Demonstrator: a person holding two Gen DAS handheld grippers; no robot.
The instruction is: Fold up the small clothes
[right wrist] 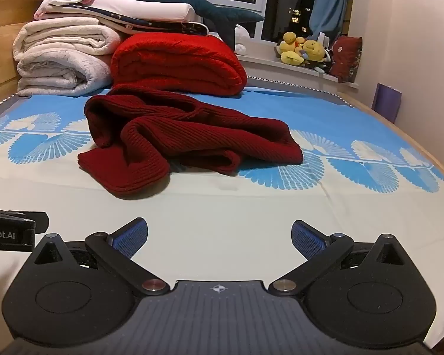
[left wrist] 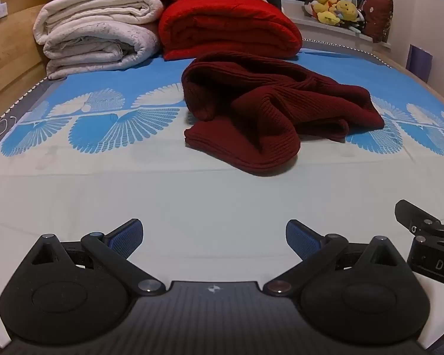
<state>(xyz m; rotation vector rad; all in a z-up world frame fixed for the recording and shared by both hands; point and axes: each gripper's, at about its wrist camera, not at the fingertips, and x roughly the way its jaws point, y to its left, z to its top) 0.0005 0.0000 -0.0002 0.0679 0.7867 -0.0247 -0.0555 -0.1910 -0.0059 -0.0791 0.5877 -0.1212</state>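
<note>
Left wrist view: I am holding my left tool (left wrist: 214,238) spread wide and empty, low over the pale near part of the bed (left wrist: 192,195), because the dark red sweater (left wrist: 269,109) is lying ahead in a crumpled heap and nothing is gripped yet. My right tool (right wrist: 219,238) is hanging released and empty just beside it, so both can go in together. The sweater is sitting where the sheet's blue pattern begins, in front of a folded red blanket (left wrist: 228,26). Its long axis is running across the bed, its ribbed hem pointing toward me.
</note>
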